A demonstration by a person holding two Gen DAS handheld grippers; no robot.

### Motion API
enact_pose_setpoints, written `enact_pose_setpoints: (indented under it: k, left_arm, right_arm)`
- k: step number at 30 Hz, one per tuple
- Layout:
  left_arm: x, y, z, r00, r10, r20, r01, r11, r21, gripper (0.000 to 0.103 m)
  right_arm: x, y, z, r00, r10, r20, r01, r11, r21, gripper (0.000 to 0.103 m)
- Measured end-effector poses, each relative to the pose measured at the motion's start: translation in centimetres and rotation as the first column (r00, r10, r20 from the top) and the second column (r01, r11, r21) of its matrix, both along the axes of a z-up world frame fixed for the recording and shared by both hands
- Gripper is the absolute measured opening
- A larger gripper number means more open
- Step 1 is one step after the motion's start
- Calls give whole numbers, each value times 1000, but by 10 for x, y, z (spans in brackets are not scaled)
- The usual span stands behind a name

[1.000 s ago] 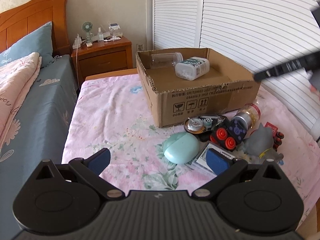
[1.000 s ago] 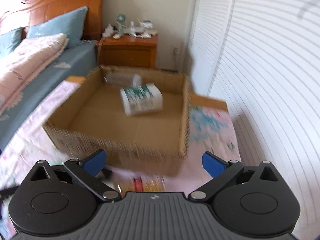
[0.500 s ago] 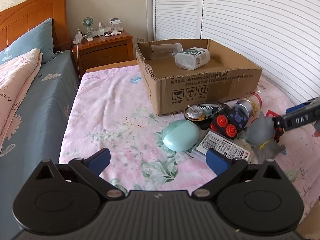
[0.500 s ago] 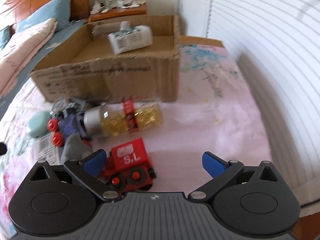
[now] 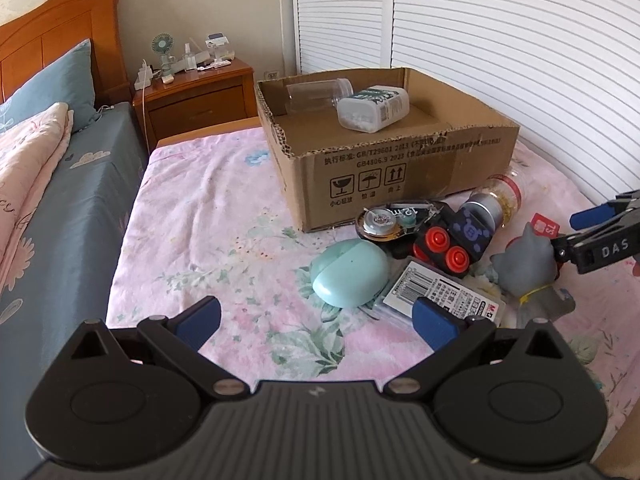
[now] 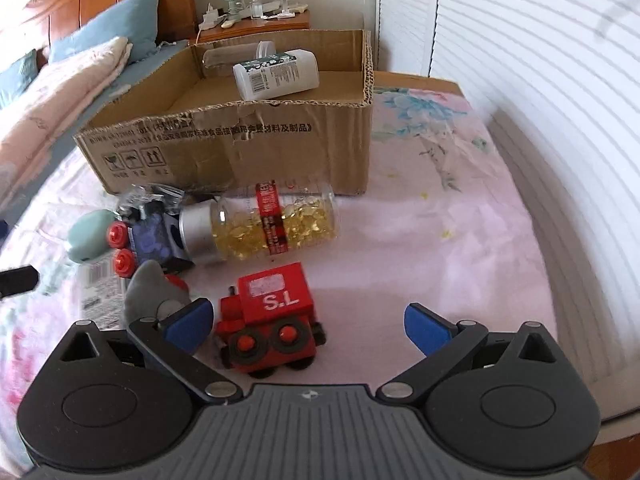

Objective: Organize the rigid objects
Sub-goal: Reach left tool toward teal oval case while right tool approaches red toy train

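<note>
I am holding the right gripper (image 6: pixel 306 326) low over the flowered sheet (image 5: pixel 208 216), its jaws spread wide and gripping nothing; the red toy train (image 6: pixel 270 320) marked "S.L" is sitting just inside the left blue pad (image 6: pixel 188 322), off-centre in the gap. I am keeping the left gripper (image 5: pixel 316 320) back from the pile, its jaws likewise apart and empty, facing the mint oval case (image 5: pixel 350 272).

The cardboard box (image 5: pixel 400 176) is standing beyond the clutter and is already holding a white bottle (image 5: pixel 374 108) and a clear jar (image 5: pixel 318 94), both lying on their sides. Still outside it are lying the capsule bottle (image 6: pixel 260 230), touching the box wall, a dark toy car with red wheels (image 5: pixel 448 240), a grey cat figure (image 5: pixel 528 268), a correction-tape dispenser (image 5: pixel 394 220) and a barcoded packet (image 5: pixel 444 294).

Hazards, as I am judging them:
- The train is resting on wheels; closing on it off-centre may roll or twist it out of the grip.
- The cat figure is standing just beside the left pad, so the closing jaws may catch or topple it.
- The capsule bottle is round and may roll if it is nudged.
- The sheet is soft and creased, so things may tip when pressed.
</note>
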State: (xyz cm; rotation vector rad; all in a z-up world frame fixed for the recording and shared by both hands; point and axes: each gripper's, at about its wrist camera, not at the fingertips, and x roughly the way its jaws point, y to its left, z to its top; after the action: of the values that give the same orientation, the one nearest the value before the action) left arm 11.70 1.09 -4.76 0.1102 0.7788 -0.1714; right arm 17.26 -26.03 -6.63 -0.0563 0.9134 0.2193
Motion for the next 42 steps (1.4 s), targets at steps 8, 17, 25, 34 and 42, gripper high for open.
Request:
enact_pose_setpoints:
  k: [8, 17, 25, 34, 42]
  left_arm:
    - [16, -2, -5, 1000, 15, 2, -15, 1000, 15, 101]
    - [55, -14, -18, 999, 28, -17, -28, 999, 21, 101]
    - [64, -7, -32, 996, 48, -78, -50, 999, -23, 102]
    - [57, 1, -34, 997, -54, -60, 59, 996, 74, 102]
    - [60, 3, -29, 932, -357, -64, 363, 916, 169, 100]
  right_arm:
    - [-2, -11, -10, 999, -39, 27, 42, 991, -126, 103]
    - [-6, -19, -16, 997, -65, 47, 68, 996, -58, 103]
    - [-8, -17, -17, 994, -91, 59, 94, 994, -56, 103]
    - [-11, -16, -18, 993, -99, 67, 103, 993, -56, 103]
    - [-11, -16, -17, 993, -100, 63, 104, 993, -57, 103]
